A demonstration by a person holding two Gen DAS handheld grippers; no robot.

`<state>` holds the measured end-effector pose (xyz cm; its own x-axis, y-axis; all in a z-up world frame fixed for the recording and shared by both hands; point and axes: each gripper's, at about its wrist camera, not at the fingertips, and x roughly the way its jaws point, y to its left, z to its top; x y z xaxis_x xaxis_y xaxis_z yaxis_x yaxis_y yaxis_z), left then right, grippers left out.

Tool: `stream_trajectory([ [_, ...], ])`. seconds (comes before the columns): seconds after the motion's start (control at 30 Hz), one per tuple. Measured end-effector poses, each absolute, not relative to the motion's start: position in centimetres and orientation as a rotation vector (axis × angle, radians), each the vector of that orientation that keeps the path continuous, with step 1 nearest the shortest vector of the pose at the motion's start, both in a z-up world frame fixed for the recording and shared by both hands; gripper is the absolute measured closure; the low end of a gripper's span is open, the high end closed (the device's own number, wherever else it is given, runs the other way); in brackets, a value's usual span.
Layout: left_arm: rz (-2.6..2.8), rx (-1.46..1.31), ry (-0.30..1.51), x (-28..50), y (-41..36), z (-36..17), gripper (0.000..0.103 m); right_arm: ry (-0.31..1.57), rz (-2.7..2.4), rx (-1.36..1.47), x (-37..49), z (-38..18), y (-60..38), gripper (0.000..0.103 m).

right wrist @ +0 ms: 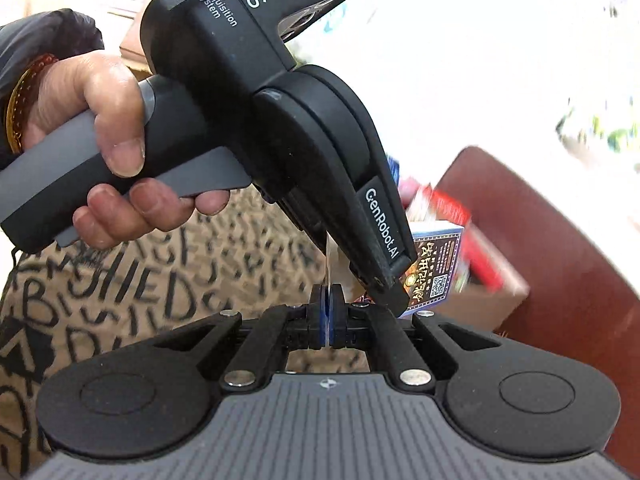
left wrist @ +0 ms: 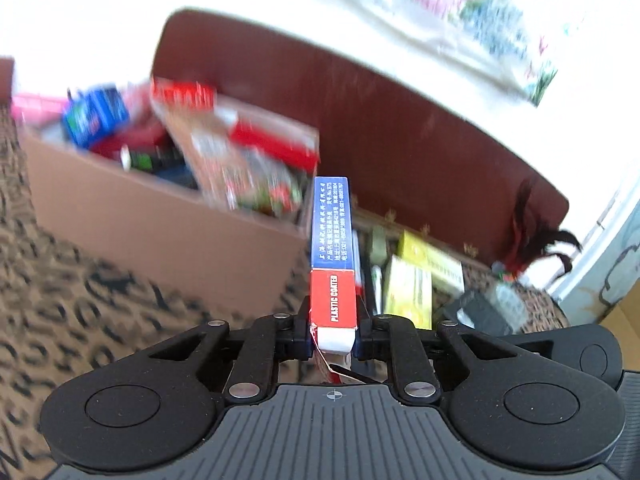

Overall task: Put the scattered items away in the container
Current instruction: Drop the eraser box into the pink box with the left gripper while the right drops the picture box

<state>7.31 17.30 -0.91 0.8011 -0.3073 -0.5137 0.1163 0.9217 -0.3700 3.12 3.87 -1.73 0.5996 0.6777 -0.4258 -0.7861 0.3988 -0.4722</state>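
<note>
A: Surface?
B: Tan cloth (left wrist: pixel 60 300) with black lettering; dark red board (left wrist: pixel 400 140) behind, white wall beyond.
A: Container?
B: Brown box (left wrist: pixel 160 220), heaped with blurred packets.
A: Item?
B: Card pack (left wrist: pixel 332 256), blue and red, "PLASTIC COATED", upright, pinched in left claw (left wrist: pixel 333 330) beside the box.
A: Right claw (right wrist: pixel 329 316)?
B: Pressed together, possibly on clear film.
</note>
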Motion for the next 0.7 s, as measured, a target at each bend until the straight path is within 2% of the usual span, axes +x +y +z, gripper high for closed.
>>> stream_trajectory([
  [0.27, -0.146, -0.272, 0.496, 11.0, 20.0, 4.1, 0.079, 0.061, 0.930, -0.690, 7.2, 2.4, 7.9, 0.101],
  [0.47, -0.098, -0.273, 0.495, 18.2, 22.8, 3.9, 0.077, 0.081, 0.857, -0.699, 12.8, 2.8, 11.9, 0.101],
  [0.5, -0.088, -0.269, 0.496, 19.5, 23.3, 3.3, 0.063, 0.095, 0.839, -0.695, 13.9, 2.5, 12.7, 0.101],
  [0.53, -0.065, -0.261, 0.501, 20.7, 23.8, 2.6, 0.054, 0.119, 0.819, -0.692, 15.0, 2.2, 13.4, 0.101],
  [0.57, -0.020, -0.249, 0.514, 21.6, 24.2, 2.1, 0.034, 0.150, 0.800, -0.693, 16.0, 1.8, 14.0, 0.099],
  [0.6, 0.031, -0.239, 0.522, 22.0, 24.6, 1.8, 0.026, 0.177, 0.787, -0.697, 16.7, 1.4, 14.4, 0.098],
  [0.63, 0.052, -0.235, 0.518, 22.0, 25.1, 1.5, 0.026, 0.192, 0.777, -0.700, 17.1, 1.1, 14.5, 0.089],
  [0.67, 0.039, -0.240, 0.510, 21.7, 25.6, 1.4, 0.025, 0.192, 0.773, -0.698, 17.1, 0.8, 14.3, 0.076],
  [0.7, 0.025, -0.254, 0.504, 21.2, 26.2, 1.4, 0.024, 0.184, 0.781, -0.693, 17.0, 0.6, 13.9, 0.072],
])
